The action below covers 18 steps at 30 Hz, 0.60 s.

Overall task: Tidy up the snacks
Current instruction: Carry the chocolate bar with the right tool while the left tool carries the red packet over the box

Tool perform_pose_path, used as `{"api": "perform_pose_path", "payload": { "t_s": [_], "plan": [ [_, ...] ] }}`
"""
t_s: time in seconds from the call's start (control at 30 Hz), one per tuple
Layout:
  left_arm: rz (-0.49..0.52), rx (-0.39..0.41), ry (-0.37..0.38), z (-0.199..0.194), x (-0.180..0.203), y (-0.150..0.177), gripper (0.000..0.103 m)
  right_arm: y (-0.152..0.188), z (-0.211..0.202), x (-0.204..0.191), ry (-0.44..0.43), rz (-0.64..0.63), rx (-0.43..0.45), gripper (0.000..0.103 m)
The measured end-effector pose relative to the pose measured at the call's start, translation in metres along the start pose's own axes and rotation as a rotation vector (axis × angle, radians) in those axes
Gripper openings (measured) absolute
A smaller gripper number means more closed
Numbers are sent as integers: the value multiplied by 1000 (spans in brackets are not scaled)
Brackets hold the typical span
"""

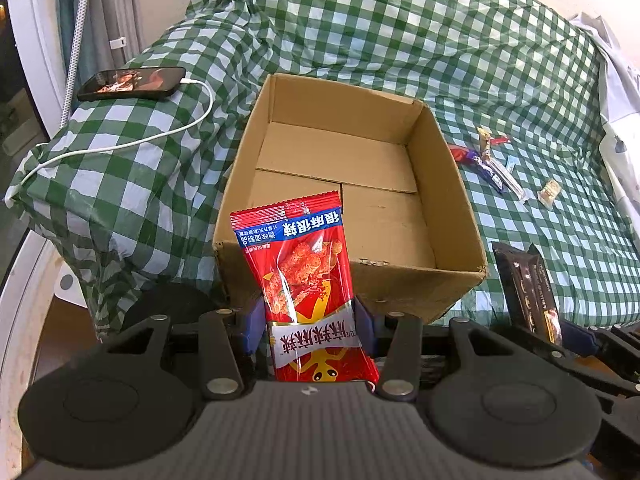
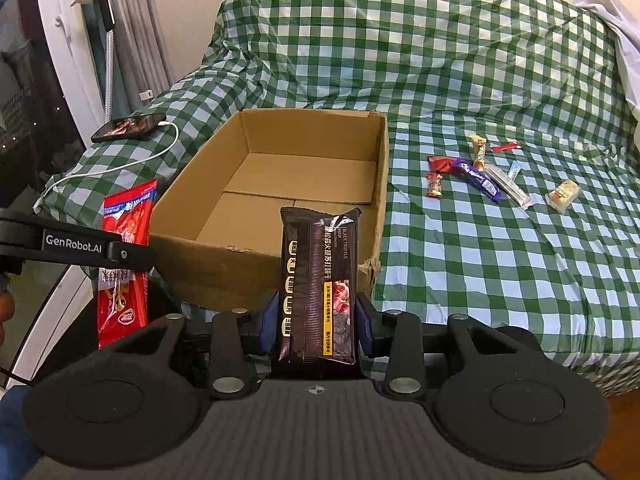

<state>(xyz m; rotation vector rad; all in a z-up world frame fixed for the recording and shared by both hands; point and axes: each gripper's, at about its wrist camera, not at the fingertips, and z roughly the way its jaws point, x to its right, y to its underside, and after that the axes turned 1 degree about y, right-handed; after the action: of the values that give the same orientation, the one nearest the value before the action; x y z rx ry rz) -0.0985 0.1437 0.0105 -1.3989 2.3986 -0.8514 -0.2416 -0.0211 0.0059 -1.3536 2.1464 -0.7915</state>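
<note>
From the left wrist I see my left gripper [image 1: 310, 324] clamped partway on a red snack packet [image 1: 308, 280] standing before the empty cardboard box [image 1: 452, 216], and from the right wrist my right gripper [image 2: 316, 322] pinches a dark biscuit pack [image 2: 316, 280] at the box's near wall, loose sweets [image 2: 480, 176] beyond.

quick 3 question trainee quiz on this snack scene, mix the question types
1. True or false: the cardboard box already holds snacks.
2. Which packet does the left hand-held gripper grip? A) red spicy snack packet B) dark biscuit packet
3. Fill in: the phone is plugged into a white ____.

Key: 1 false, it is empty. 2 A; the right hand-held gripper grips the dark one. 3 cable.
</note>
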Motion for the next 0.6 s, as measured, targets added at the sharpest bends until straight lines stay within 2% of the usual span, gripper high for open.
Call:
{"api": "perform_pose_path", "payload": {
  "t_s": [0.6],
  "plan": [
    [-42,3,-13,21,-20,-25,52,-24,24,5,29,-2,-18,41]
  ]
}}
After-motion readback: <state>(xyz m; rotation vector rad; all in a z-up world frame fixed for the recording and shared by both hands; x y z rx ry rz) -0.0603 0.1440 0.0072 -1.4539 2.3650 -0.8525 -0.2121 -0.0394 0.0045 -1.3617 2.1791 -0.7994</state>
